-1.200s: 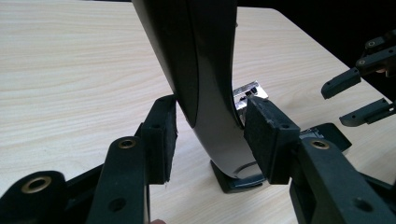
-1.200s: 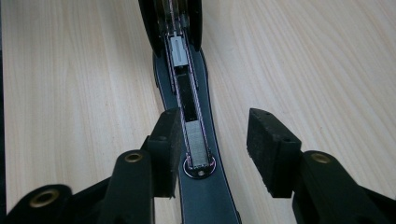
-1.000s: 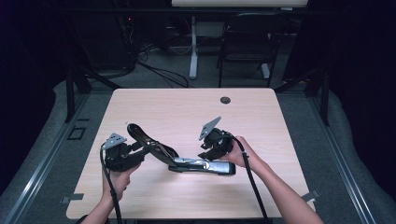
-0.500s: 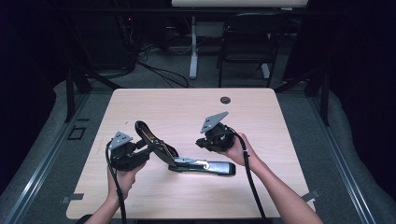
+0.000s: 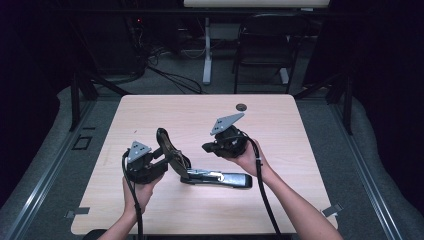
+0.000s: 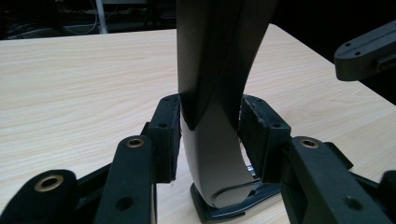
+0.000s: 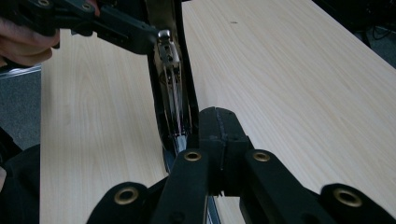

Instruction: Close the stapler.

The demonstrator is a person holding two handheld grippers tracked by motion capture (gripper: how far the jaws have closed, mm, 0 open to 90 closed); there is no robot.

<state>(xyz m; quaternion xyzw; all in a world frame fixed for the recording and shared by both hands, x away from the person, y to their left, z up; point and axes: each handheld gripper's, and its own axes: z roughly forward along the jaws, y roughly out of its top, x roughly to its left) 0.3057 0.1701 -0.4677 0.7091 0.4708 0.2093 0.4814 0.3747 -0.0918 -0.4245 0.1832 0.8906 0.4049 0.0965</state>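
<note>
A black and grey stapler (image 5: 220, 178) lies open on the wooden table (image 5: 300, 150), its base flat near the front. Its top arm (image 5: 170, 149) stands swung up and back to the left. My left gripper (image 5: 162, 157) is shut on that arm, and the left gripper view has the pads (image 6: 168, 130) pressed against both sides of the arm (image 6: 210, 70); these jaws have just closed a little more. My right gripper (image 5: 206, 147) hangs above the base, its jaws shut with nothing between them. In the right gripper view its tips (image 7: 219, 122) sit over the open staple channel (image 7: 173, 88).
A small dark round thing (image 5: 241, 106) lies near the table's far edge. Behind the table stand a black chair (image 5: 265, 45) and a white desk leg (image 5: 207, 50). Bare wood stretches to the right and far side of the table.
My left gripper has swung the stapler's top arm more upright and shifted right. My right gripper has risen off the stapler's base and its jaws have shut.
</note>
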